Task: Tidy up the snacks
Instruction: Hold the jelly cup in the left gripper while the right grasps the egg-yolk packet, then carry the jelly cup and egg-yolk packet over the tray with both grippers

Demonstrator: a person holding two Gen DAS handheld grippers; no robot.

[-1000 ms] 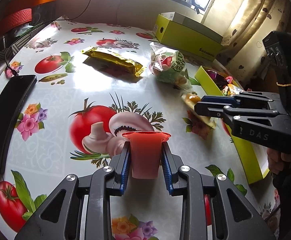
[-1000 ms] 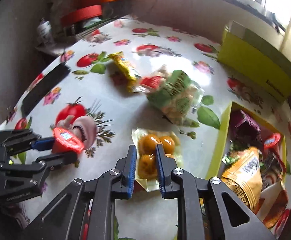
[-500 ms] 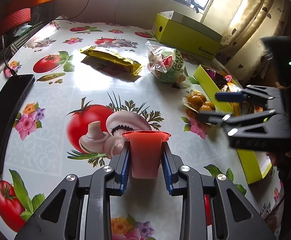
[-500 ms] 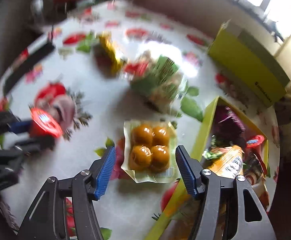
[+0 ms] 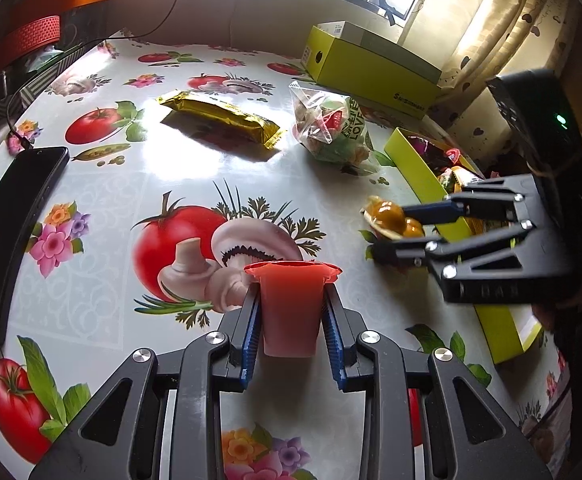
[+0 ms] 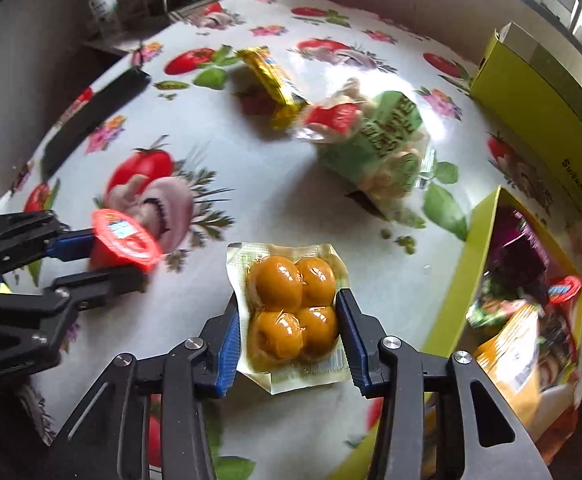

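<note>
Right gripper point(image 6: 287, 344) jaws were closing around egg pack point(image 6: 291, 312), pack flat on tabletop point(image 6: 251, 184) near yellow box point(image 6: 455, 300). Pads looked about touching pack sides, not sure they'd bitten yet. Slick film, rounded lumps: could've squirted out or folded up honestly. Left gripper point(image 5: 291, 320) was narrow, clamped on red cup point(image 5: 289, 304); tilted hold, could've slipped too.

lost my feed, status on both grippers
Left gripper clamps red plastic jelly cup. Right gripper closing around vacuum pack of four yellow balls. Nothing in the way.
</note>
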